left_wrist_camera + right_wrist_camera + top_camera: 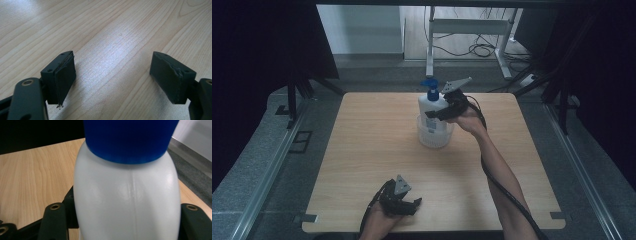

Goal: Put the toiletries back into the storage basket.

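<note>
A white pump bottle (432,106) with a blue pump head stands upright in a clear round tub (434,136) at the middle of the wooden table (362,150). My right gripper (438,114) reaches in from the right and is shut on the bottle's body. In the right gripper view the bottle (127,200) sits between the black fingers (55,220), with its blue collar at the top. Near the table's front edge my left gripper (414,204) rests low and open. Its two pads (62,77) stand far apart over bare wood.
Beyond the table's far edge are a white metal frame (472,30) and loose cables on the floor. Dark curtains hang on both sides. Grey floor rails run along the table's left and right.
</note>
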